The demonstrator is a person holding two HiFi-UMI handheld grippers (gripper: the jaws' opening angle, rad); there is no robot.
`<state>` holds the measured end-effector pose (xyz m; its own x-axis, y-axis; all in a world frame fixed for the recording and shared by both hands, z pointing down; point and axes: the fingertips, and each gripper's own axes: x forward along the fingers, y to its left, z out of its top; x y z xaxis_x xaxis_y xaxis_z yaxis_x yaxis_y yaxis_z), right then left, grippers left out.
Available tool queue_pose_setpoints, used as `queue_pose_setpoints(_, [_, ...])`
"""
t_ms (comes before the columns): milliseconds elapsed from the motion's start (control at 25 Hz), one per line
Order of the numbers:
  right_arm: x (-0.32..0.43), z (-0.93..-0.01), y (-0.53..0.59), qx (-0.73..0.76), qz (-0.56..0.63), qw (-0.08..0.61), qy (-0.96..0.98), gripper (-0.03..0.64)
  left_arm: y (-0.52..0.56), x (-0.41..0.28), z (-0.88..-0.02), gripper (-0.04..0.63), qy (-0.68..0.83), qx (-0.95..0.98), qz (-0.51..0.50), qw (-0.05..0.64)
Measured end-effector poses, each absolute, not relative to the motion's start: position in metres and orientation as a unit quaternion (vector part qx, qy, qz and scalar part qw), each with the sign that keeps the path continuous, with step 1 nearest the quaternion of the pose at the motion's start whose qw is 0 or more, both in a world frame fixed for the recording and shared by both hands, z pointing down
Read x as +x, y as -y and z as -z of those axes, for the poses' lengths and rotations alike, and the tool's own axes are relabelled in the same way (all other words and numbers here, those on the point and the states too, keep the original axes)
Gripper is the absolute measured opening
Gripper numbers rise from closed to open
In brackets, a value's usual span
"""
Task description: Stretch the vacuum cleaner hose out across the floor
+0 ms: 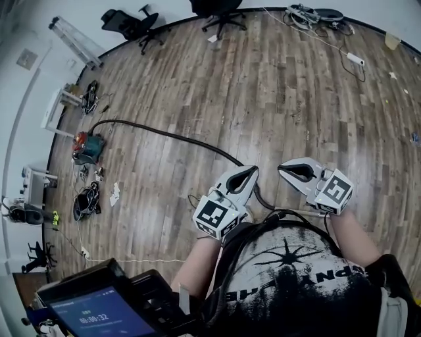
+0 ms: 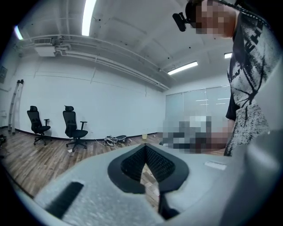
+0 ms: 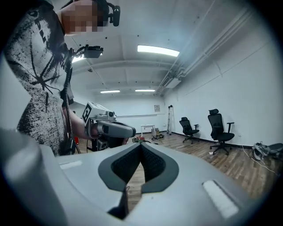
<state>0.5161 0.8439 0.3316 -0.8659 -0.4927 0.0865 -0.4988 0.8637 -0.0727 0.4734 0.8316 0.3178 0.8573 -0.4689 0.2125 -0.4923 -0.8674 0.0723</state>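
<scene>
The vacuum cleaner (image 1: pixel 87 147), red and teal, stands on the wooden floor at the left. Its thin black hose (image 1: pixel 168 135) arcs up from it and runs right across the floor, passing under my left gripper toward my feet. In the head view my left gripper (image 1: pixel 253 170) and right gripper (image 1: pixel 281 168) hover side by side above the floor, both shut and holding nothing. The left gripper view shows its jaws (image 2: pixel 145 146) closed tip to tip, pointing into the room. In the right gripper view the shut jaws (image 3: pixel 140 144) point toward the left gripper (image 3: pixel 111 128).
Two office chairs (image 1: pixel 135 26) (image 1: pixel 220 10) stand at the far wall, with a cable pile (image 1: pixel 316 14) and a power strip (image 1: pixel 355 58) to the right. A ladder (image 1: pixel 74 41) and tools (image 1: pixel 85 201) line the left wall. A screen device (image 1: pixel 99 309) hangs at lower left.
</scene>
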Motion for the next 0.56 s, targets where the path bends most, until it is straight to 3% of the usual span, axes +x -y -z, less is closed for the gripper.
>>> queue_pose_setpoints(560, [0.511, -0.329, -0.845, 0.256, -0.037, 0.05, 0.965, 0.006, -0.831, 0.44, -0.313, 0.0, 0.285, 0.952, -0.085, 0.065])
